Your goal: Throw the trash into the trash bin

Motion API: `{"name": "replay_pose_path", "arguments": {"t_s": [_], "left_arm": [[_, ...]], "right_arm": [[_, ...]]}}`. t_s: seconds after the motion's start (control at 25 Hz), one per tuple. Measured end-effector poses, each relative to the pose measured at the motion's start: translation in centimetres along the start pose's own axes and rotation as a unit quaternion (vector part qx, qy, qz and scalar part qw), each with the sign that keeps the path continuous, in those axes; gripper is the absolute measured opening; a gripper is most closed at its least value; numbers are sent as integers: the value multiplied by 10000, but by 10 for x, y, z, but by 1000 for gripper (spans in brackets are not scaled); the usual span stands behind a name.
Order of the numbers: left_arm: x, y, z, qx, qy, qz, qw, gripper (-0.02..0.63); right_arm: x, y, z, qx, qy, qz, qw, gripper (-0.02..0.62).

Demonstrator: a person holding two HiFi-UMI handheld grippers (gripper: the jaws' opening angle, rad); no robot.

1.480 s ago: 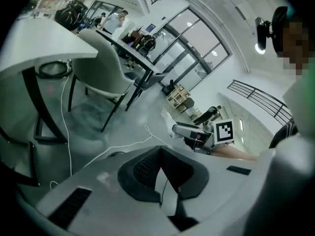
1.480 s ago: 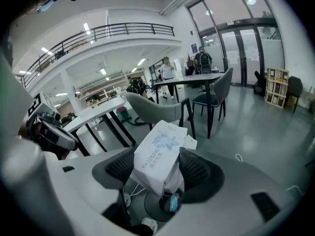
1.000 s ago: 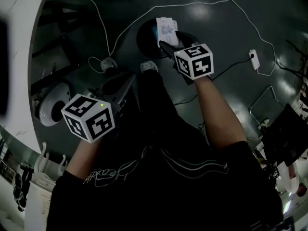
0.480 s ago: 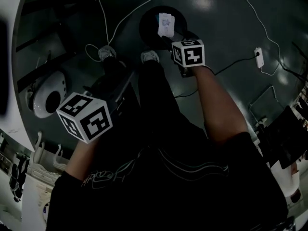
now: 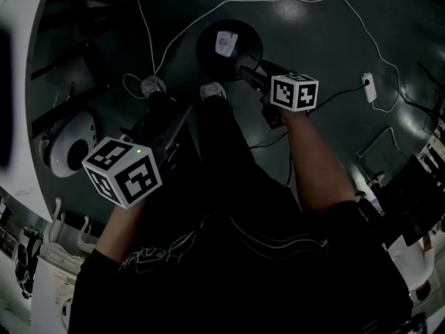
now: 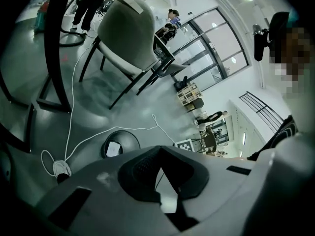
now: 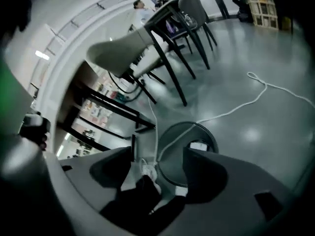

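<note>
Nearby, the left claw [image 6: 158, 151] is seen shut and empty. Farther off, the right claw [image 7: 158, 156], just opened wide with nothing between its jaws, is held at the near rim of the trash bin [image 5: 206, 61]. The trash [image 5: 224, 42] is seen inside the bin. If that rim is clipped on withdrawal, the bin may be tipped and the trash spilled.

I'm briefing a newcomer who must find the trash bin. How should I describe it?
Look at the dark glossy floor just beyond the person's shoes. The trash bin stands there, with a white scrap of trash lying inside. It is the only round, dark, open container; the white cable nearby is thin and looped.
</note>
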State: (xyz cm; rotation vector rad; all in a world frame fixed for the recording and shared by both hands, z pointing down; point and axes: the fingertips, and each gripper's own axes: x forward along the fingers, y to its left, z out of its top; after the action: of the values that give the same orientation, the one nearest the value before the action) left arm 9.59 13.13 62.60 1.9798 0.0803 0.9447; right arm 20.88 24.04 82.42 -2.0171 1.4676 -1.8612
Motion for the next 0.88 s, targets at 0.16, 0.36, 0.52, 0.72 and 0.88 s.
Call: {"name": "replay_pose_path", "arguments": {"t_s": [0.16, 0.36, 0.52, 0.72, 0.88], "left_arm": [[-10, -22, 25, 138, -267, -26, 9995, 5], [-39, -52, 63, 367, -815, -22, 9960, 5], [-72, -79, 90, 505, -1336, -14, 9898, 5], [-134, -106, 107, 599, -1881, 80, 9803, 5], [-188, -108, 135, 512, -2574, 211, 9647, 5]], "right_arm": [[-42, 53, 61, -102, -741, 836, 9937, 239], [-114, 134, 120, -1090, -1378, 1184, 9773, 64], [-162, 204, 147, -1881, -1477, 1672, 9565, 43], [-213, 289, 156, -2534, -1413, 2241, 9304, 36], [-226, 349, 175, -3046, -1247, 2526, 9099, 36]]}}
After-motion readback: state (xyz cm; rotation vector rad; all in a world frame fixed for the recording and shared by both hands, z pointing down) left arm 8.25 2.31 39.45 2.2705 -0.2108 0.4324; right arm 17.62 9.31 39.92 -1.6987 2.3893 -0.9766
